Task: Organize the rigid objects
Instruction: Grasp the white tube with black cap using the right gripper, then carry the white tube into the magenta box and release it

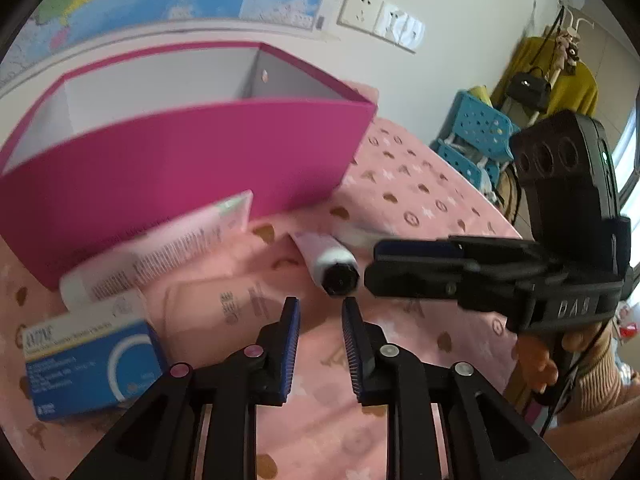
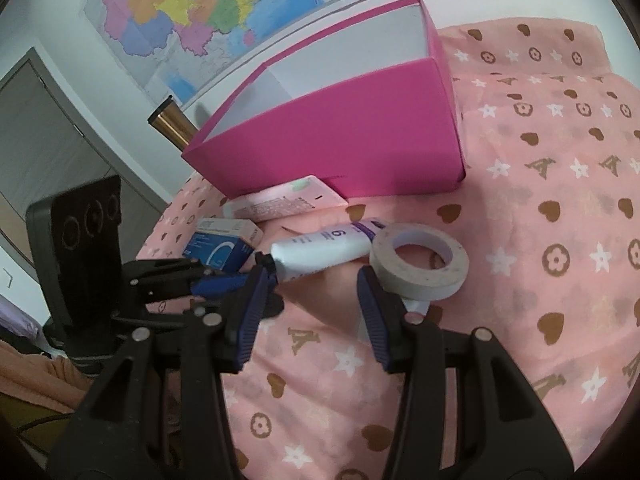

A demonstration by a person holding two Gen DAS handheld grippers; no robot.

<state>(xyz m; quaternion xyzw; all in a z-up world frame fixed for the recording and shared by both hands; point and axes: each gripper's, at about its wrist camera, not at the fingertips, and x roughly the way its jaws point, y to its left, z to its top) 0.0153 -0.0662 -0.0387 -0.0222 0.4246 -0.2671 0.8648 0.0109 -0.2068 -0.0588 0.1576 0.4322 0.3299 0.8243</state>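
Clutter before an open pink box
White tube, tape roll, blue carton (pale flat pack behind) lie on the cloth.

layout on the cloth-covered surface, both wrist views

open box stands at the back on the cloth, a wall map behind it. a flat carton lies against the box's front wall; the small carton lies nearer, left of it. the tube lies in front of the box, cap end toward the cameras, far end touching or just under the tape roll to its right. left gripper sits left of the tube's cap; right gripper is just before the tube and roll.
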